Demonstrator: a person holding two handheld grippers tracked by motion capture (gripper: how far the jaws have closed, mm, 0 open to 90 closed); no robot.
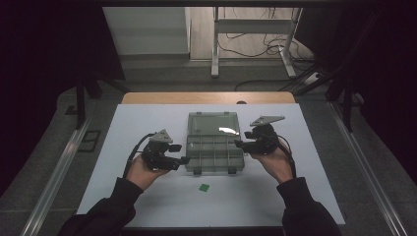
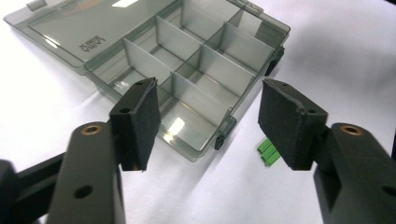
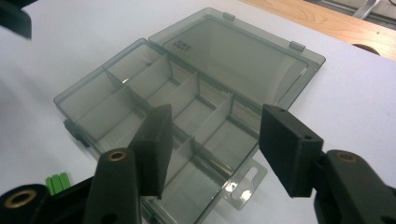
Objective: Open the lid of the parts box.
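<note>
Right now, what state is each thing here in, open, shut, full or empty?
Compartment box: open, lid laid flat behind, compartments empty.
Green piece: lying loose on the table, outside the box.
Left gripper: open, holding nothing.
Right gripper: open, holding nothing.

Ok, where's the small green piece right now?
In the high view the green piece lies on the white table, just in front of the open compartment box, between the left gripper and right gripper.

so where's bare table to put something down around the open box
Free: the white table left of the compartment box, right of it past the right gripper, and the near strip either side of the green block. Crowded: both box ends, left gripper included.
</note>
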